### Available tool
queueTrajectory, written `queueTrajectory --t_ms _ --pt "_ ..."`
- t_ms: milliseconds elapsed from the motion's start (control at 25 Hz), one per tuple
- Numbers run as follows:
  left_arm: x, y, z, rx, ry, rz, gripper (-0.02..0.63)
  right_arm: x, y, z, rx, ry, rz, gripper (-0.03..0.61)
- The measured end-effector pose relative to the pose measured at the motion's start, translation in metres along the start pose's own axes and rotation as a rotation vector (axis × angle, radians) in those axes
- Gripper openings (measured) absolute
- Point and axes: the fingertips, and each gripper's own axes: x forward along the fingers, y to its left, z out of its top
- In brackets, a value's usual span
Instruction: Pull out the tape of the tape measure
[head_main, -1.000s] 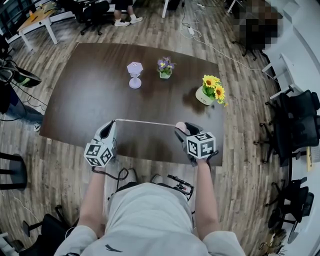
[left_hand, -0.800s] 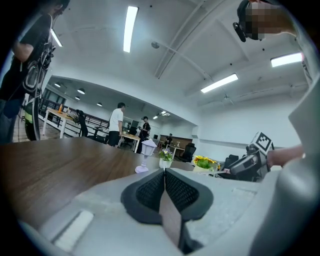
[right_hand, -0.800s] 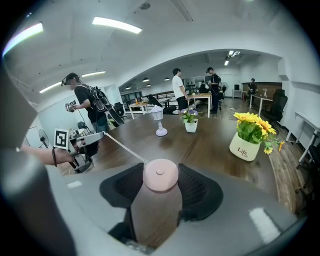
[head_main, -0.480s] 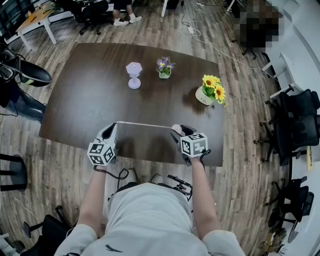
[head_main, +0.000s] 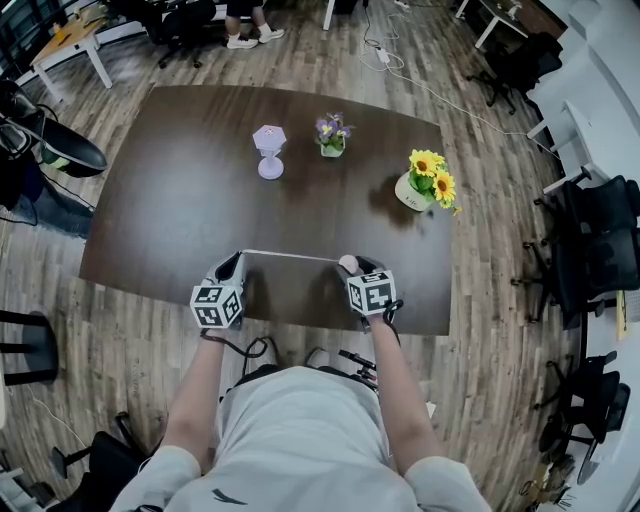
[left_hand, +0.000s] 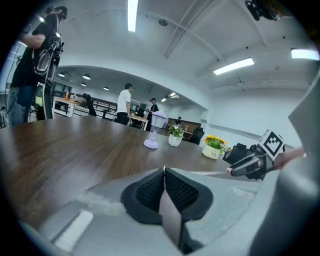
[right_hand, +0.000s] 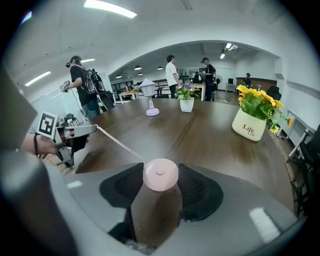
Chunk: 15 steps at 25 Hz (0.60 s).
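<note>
Left tongs are pressed together on the end of the tape. Right tongs clamp the round pink tape measure. The tape spans between them along the bench's near edge. Judged light; the tape is thin, limp and slippery, so grip its tip. Open room lies leftward; the flowerpot stands well apart.

Three views, one desk
Head: steeply down over near edge. Gripper views: low, close, facing far edge.
</note>
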Motion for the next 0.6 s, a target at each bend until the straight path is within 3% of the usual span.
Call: queueTrajectory --t_ms 360,600 --pt "0.022 0.004 -0.021 0.018 0.084 0.005 0.014 0.030 -0.014 -0.019 -0.003 0.074 -0.054 0.221" --pt "0.032 -0.005 -0.025 0.164 0.139 0.005 0.014 0.037 -0.020 -0.027 -0.015 0.097 -0.086 0.222"
